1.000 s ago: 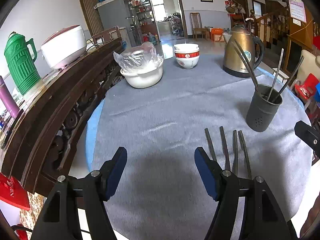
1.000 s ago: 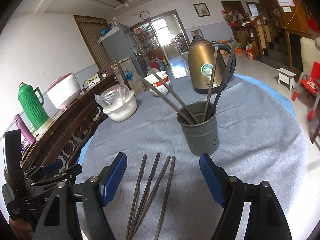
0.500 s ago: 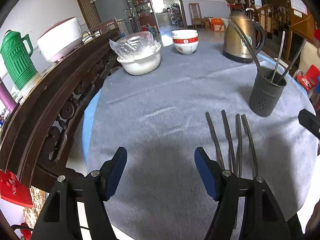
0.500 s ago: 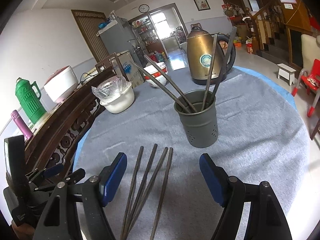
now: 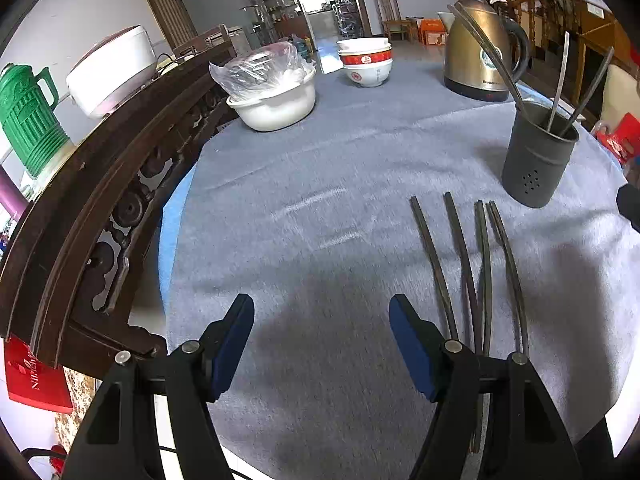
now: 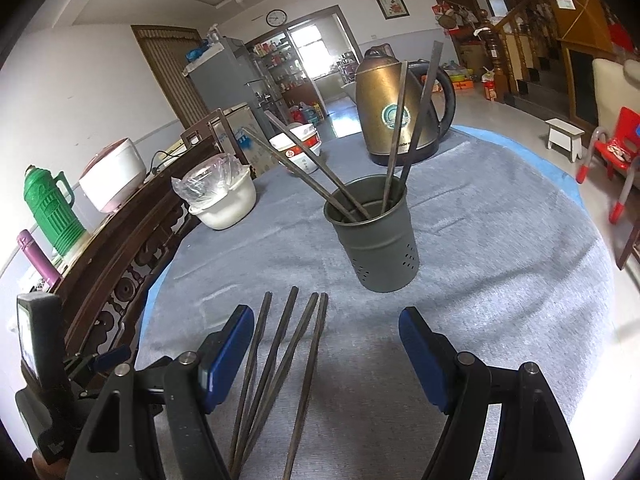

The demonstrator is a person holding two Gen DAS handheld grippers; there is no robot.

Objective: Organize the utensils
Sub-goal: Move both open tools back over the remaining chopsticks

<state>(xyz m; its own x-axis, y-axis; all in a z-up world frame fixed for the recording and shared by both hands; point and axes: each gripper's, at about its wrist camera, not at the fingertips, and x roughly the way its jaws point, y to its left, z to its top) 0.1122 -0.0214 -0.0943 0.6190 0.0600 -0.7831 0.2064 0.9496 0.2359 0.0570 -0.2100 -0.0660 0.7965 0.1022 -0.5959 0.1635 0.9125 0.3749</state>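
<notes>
Several dark chopsticks (image 5: 468,264) lie side by side on the grey tablecloth; they also show in the right wrist view (image 6: 280,364). A dark grey utensil holder (image 5: 538,160) stands beyond them with several chopsticks upright in it; it also shows in the right wrist view (image 6: 376,236). My left gripper (image 5: 322,340) is open and empty, above the cloth to the left of the loose chopsticks. My right gripper (image 6: 326,348) is open and empty, above the chopsticks' near ends, short of the holder.
A white basin covered in plastic (image 5: 274,92), stacked bowls (image 5: 365,62) and a gold kettle (image 5: 478,48) stand at the far side. A carved wooden rail (image 5: 100,184) runs along the left, with a green thermos (image 5: 28,120) and rice cooker (image 5: 112,68) behind it.
Both grippers have lifted and tilted down a little, so more of the table and chopsticks shows. Both stay open. The chopsticks and holder have not moved.
</notes>
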